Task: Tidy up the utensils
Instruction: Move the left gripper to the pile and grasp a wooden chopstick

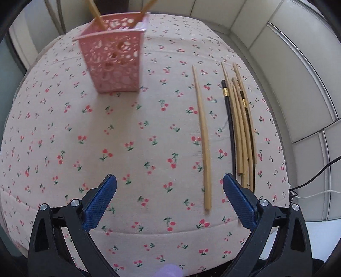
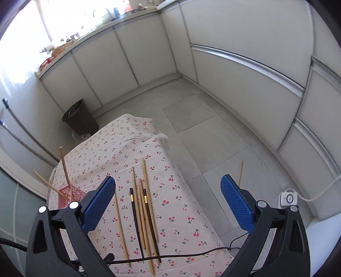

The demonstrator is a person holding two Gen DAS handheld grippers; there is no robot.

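Observation:
A pink perforated basket (image 1: 114,58) stands at the far left of the cherry-print tablecloth (image 1: 127,132) with two wooden chopsticks (image 1: 96,12) leaning in it. A single wooden chopstick (image 1: 203,140) lies alone. Right of it lies a bundle of several wooden and black chopsticks (image 1: 240,127). My left gripper (image 1: 169,181) is open and empty, low over the near cloth. My right gripper (image 2: 168,183) is open and empty, held high above the table. In the right wrist view the bundle (image 2: 142,215), the lone chopstick (image 2: 121,228) and the basket (image 2: 69,195) lie below it.
White cabinets (image 2: 245,70) line the walls. A brown bin (image 2: 80,120) stands on the floor beyond the table. One chopstick (image 2: 240,172) lies on the floor tiles. A black cable (image 2: 181,254) crosses the near table edge. A white socket (image 2: 288,198) sits on the floor at right.

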